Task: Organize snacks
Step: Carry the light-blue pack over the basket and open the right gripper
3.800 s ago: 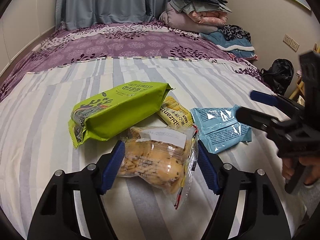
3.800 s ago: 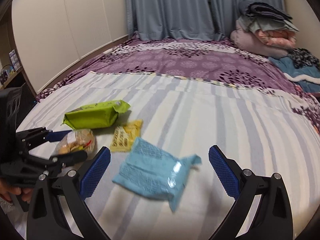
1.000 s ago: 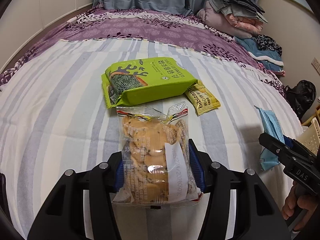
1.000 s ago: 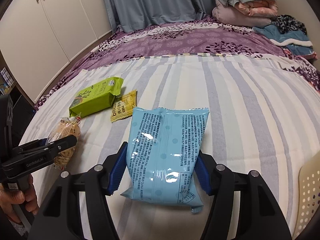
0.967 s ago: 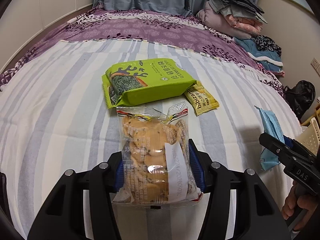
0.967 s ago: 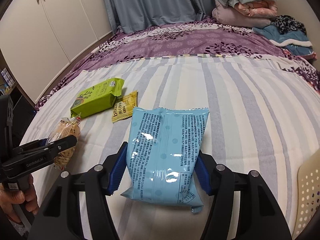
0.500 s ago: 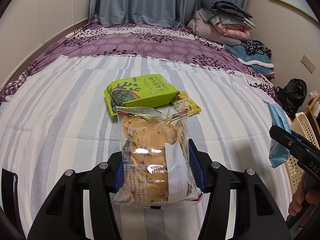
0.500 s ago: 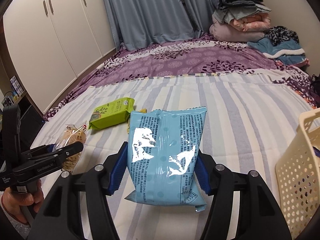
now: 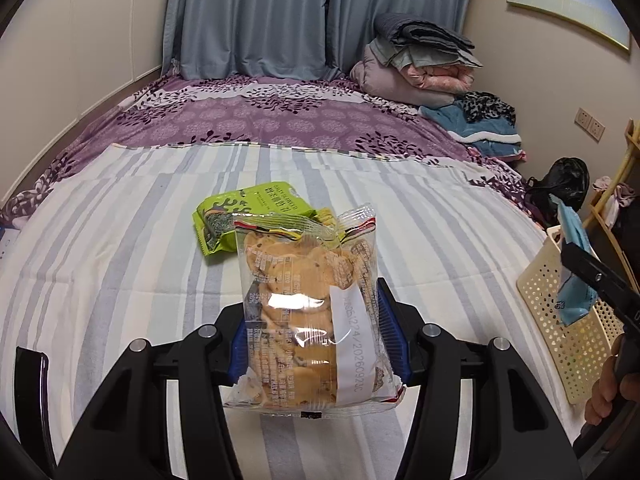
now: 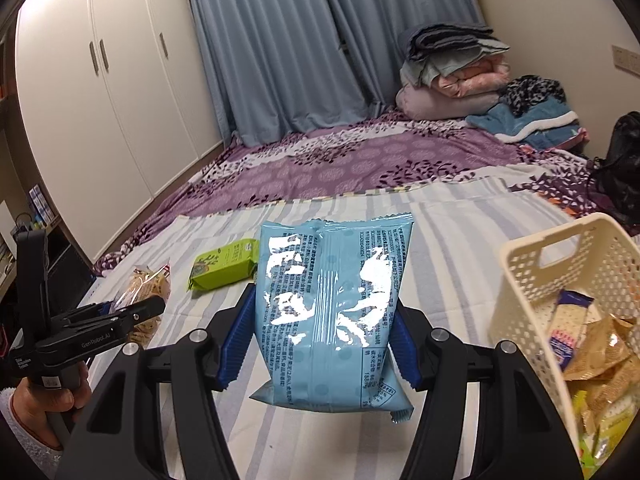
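Observation:
My left gripper is shut on a clear bag of cookies and holds it upright above the striped bed. My right gripper is shut on a light blue snack packet, lifted off the bed next to a cream perforated basket. The basket holds several snack packs. A green seaweed pack lies on the bed, with a yellow packet's edge showing behind the cookie bag. The left gripper with the cookies also shows in the right wrist view.
The basket stands at the bed's right edge. Folded blankets and clothes pile at the far right of the bed. A black bag sits beside the bed. White wardrobe doors line the left wall.
Both grippers have lifted and tilted up with their packets. The right gripper has swung right, bringing the basket close beside the blue packet.

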